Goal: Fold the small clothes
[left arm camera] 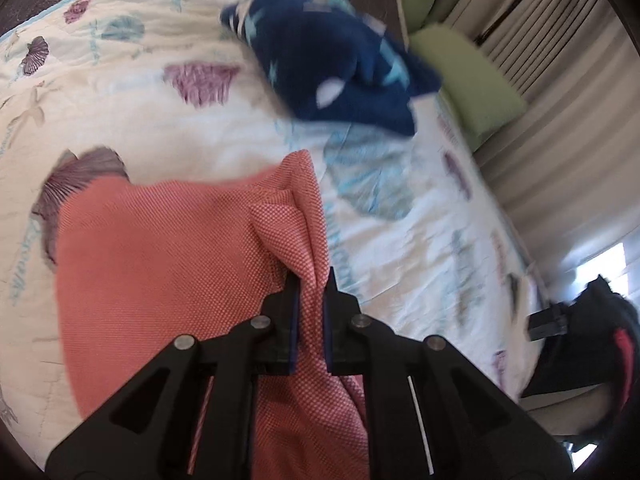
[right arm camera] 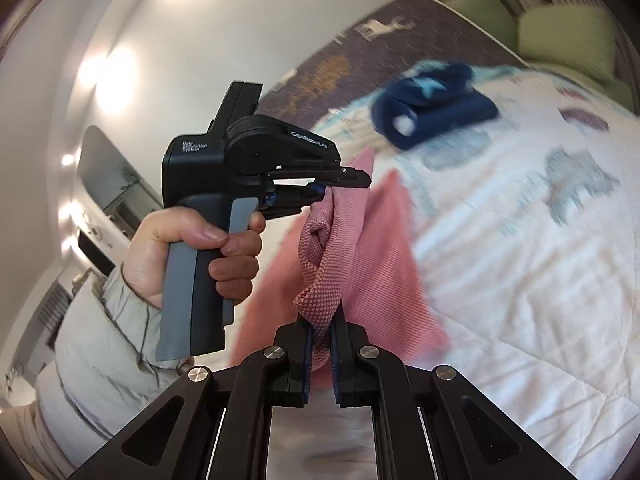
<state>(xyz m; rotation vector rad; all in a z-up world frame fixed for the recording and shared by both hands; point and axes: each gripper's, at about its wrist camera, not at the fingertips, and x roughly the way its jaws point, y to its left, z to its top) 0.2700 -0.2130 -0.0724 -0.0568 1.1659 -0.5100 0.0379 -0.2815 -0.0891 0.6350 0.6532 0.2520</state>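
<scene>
A salmon-pink knit garment (left arm camera: 168, 264) hangs over the bed, held up by both grippers. My left gripper (left arm camera: 311, 280) is shut on a bunched edge of it; the rest drapes down to the left. In the right wrist view my right gripper (right arm camera: 321, 316) is shut on another bunched edge of the pink garment (right arm camera: 372, 240). The left gripper (right arm camera: 348, 178) shows there too, held by a hand, clamped on the cloth just above and ahead of the right one. A dark blue garment with pale stars (left arm camera: 340, 68) lies crumpled on the bed further off; it also shows in the right wrist view (right arm camera: 432, 108).
The bed is covered by a white quilt with shell prints (left arm camera: 160, 112), also in the right wrist view (right arm camera: 540, 280). Green pillows (left arm camera: 468, 76) lie at the head of the bed by a curtain. A dark bag (left arm camera: 592, 332) sits past the bed's edge.
</scene>
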